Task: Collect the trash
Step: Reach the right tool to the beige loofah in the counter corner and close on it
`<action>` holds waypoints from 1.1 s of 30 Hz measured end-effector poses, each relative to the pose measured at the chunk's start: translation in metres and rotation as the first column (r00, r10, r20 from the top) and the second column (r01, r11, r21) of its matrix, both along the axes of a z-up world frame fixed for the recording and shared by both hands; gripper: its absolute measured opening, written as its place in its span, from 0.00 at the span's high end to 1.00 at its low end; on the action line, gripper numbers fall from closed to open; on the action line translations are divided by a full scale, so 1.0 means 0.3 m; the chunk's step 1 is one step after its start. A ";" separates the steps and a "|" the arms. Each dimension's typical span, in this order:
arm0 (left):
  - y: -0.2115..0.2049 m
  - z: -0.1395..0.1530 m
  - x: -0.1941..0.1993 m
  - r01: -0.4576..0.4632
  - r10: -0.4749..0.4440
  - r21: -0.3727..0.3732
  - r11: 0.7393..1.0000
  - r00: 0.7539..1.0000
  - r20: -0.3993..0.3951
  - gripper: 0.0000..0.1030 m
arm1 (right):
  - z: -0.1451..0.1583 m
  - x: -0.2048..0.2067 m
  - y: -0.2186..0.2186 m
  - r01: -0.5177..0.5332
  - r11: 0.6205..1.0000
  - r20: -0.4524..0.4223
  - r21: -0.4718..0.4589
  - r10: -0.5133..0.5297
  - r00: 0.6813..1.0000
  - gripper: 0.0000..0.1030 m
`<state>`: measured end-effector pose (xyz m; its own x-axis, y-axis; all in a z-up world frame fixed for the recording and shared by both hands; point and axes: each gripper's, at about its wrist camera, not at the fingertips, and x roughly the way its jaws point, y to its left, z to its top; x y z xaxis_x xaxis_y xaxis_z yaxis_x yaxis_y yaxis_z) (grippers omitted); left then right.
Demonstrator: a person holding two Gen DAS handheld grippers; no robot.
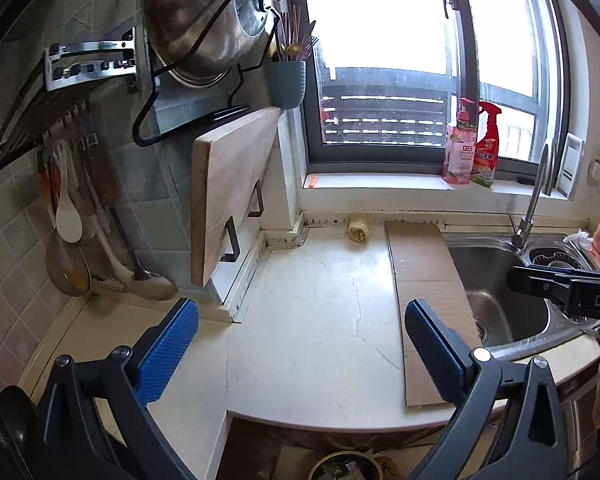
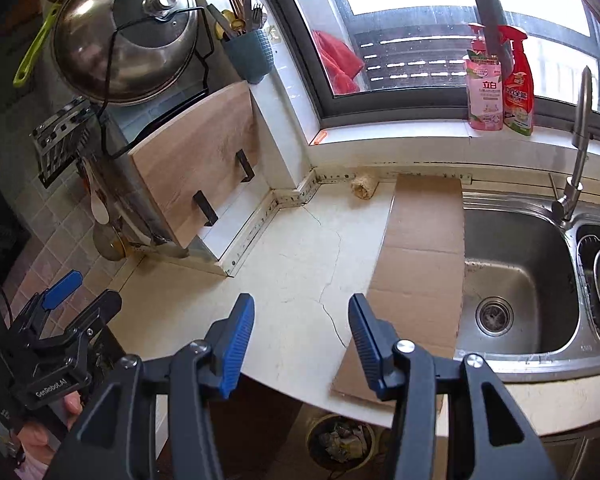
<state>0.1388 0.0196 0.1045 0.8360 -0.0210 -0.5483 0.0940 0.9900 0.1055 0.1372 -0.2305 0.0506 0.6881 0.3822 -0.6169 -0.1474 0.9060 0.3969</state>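
Trash, a small crumpled beige paper wad [image 1: 357, 233], lies on the pale bench [image 1: 312, 312] against the back wall, just left of the flat brown cardboard strip [image 1: 424, 280]. Both hand-held grippers, left [image 1: 302, 346] and right [image 2: 302, 344], hang wide and empty. Judging so, the reach comes next.

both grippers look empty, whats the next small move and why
Probably reach the right hand-held gripper forward toward the small crumpled scrap at the back of the counter. Both grippers are open and empty, the scrap is the only loose trash showing, and the bin below already holds waste.
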 end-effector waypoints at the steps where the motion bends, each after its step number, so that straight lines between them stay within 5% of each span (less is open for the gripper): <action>1: -0.009 0.011 0.048 -0.008 0.008 -0.001 1.000 1.000 -0.004 0.01 | 0.007 0.045 -0.013 -0.011 1.000 -0.006 0.007 0.011 1.000 0.52; 9: -0.142 0.080 0.437 -0.084 0.085 0.050 0.995 0.996 -0.012 0.01 | 0.074 0.461 -0.132 -0.071 0.997 -0.046 -0.008 0.070 0.996 0.44; 16: -0.213 0.016 0.781 -0.154 0.159 0.104 0.983 0.986 -0.043 0.01 | 0.043 0.797 -0.198 -0.081 0.997 -0.065 -0.005 0.081 0.995 0.43; 25: -0.214 -0.245 1.171 -0.236 0.251 0.132 0.963 0.963 -0.102 0.01 | -0.253 1.230 -0.148 -0.091 0.995 -0.200 0.035 0.096 0.975 0.43; 33: -0.155 -0.453 1.328 -0.305 0.312 0.072 0.950 0.938 -0.152 0.01 | -0.532 1.470 -0.084 -0.054 0.997 -0.273 0.061 0.068 0.960 0.43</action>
<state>0.5374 -0.0268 -0.0313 0.6987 0.2528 -0.6693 -0.1958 0.9673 0.1610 0.5782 -0.2557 -0.1091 0.4694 0.4550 -0.7568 -0.0803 0.8755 0.4766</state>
